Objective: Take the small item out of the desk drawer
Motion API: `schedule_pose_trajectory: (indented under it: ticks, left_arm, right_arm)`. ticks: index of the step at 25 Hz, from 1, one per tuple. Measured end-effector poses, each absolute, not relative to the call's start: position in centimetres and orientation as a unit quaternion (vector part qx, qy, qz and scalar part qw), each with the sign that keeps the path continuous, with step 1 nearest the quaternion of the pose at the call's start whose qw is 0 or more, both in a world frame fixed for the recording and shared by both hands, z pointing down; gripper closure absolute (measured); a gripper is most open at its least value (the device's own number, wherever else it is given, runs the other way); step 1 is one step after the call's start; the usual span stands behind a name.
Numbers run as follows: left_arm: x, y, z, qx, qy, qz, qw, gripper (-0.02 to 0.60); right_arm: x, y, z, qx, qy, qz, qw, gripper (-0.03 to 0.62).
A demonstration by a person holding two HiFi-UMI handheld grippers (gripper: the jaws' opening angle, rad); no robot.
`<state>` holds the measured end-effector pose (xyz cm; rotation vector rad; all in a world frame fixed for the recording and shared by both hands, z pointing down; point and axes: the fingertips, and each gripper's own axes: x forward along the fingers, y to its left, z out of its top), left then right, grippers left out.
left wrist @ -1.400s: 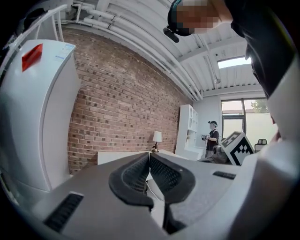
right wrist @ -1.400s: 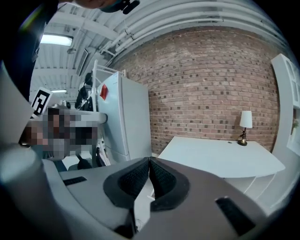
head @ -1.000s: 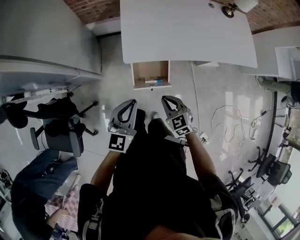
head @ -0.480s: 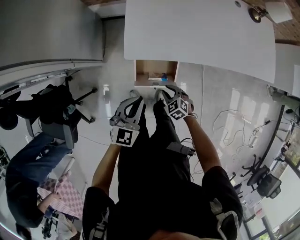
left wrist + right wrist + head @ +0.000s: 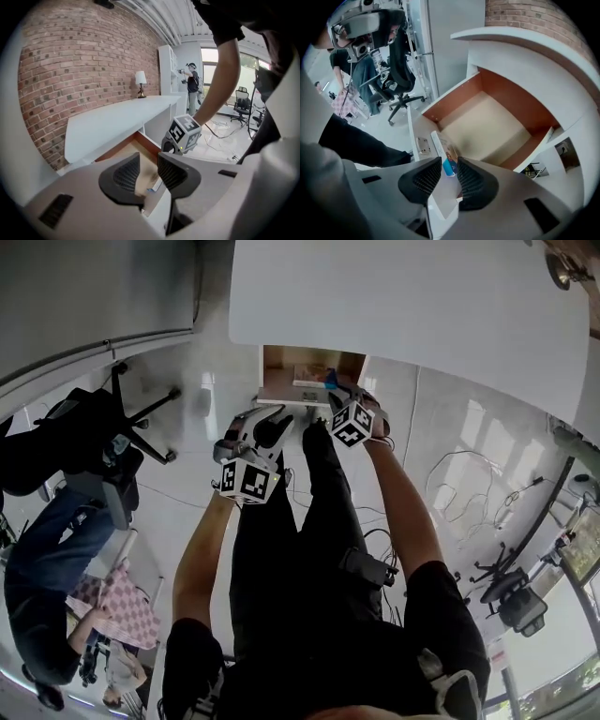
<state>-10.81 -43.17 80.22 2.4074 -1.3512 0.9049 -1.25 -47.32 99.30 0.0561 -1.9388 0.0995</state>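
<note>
A: Left side first. Your left gripper (image 5: pixel 149 172) hangs near the front-left corner of the open wooden drawer with the white front (image 5: pixel 454 97). Its jaws are parting with a modest gap, and nothing is between them.
B: Agreed, idle. Middle: the flat white-and-blue packet (image 5: pixel 446 154) lies inside, along the drawer's front edge, right of its middle in the head view. Untouched.
A: Right: your right gripper (image 5: pixel 449 173) is over that front edge, jaws spreading wide. The packet is just ahead of the gap, pads not on it.
B: Step, I'd say: reaching in for the pick. Drawer's already open, packet not yet out.
A: Next you'll likely need to drop the right jaws either side of the packet's thin faces, close, then lift clear of the front wall. It looks tight to that wall, so one pad may get little room.
B: Counts: two grippers, one drawer, one packet, one white desk top (image 5: pixel 422 306).
</note>
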Motion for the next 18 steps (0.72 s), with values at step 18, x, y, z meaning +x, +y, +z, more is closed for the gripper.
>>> schedule_pose_trajectory:
  ticks: [18]
  left_arm:
    - [-10.5, -45.4, 94.4, 0.834, -0.248, 0.484, 0.09, 0.402]
  right_arm:
    - [-3.6, -46.6, 103.5, -0.03, -0.79, 0.019, 0.612, 0.48]
